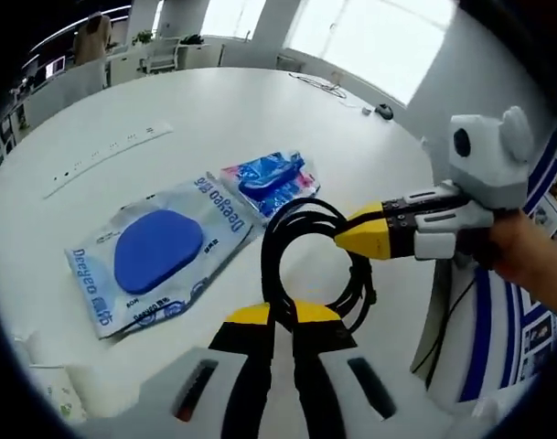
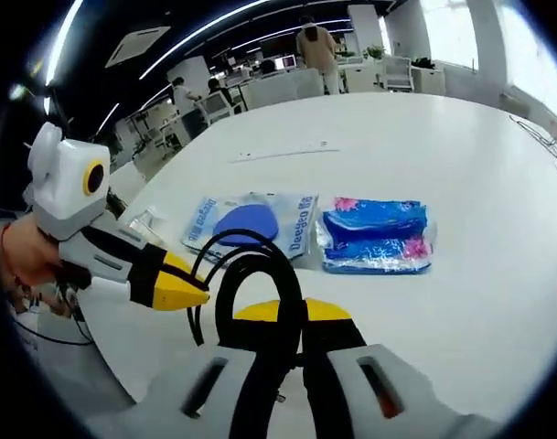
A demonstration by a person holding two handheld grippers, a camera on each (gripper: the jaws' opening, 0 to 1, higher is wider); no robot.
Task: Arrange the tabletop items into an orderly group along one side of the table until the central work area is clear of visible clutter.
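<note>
A black coiled cable (image 1: 271,251) (image 2: 255,263) hangs over the white table (image 1: 214,110) (image 2: 461,302), held from two sides. My left gripper (image 1: 283,315) (image 2: 200,291) is shut on the coil's near strand. My right gripper (image 1: 347,236) (image 2: 294,311), held by a hand, is shut on the coil's other side. Behind the coil lie a large clear packet with a blue oval pad (image 1: 159,251) (image 2: 251,224) and, beside it, a smaller blue and pink packet (image 1: 271,178) (image 2: 377,236). Both packets lie flat.
A long white strip (image 1: 109,155) (image 2: 283,154) lies farther out on the table. A dark mouse with a thin cord (image 1: 383,112) sits at the far edge by the windows. A small white packet (image 1: 54,384) lies near the table's edge. Desks, chairs and people stand beyond.
</note>
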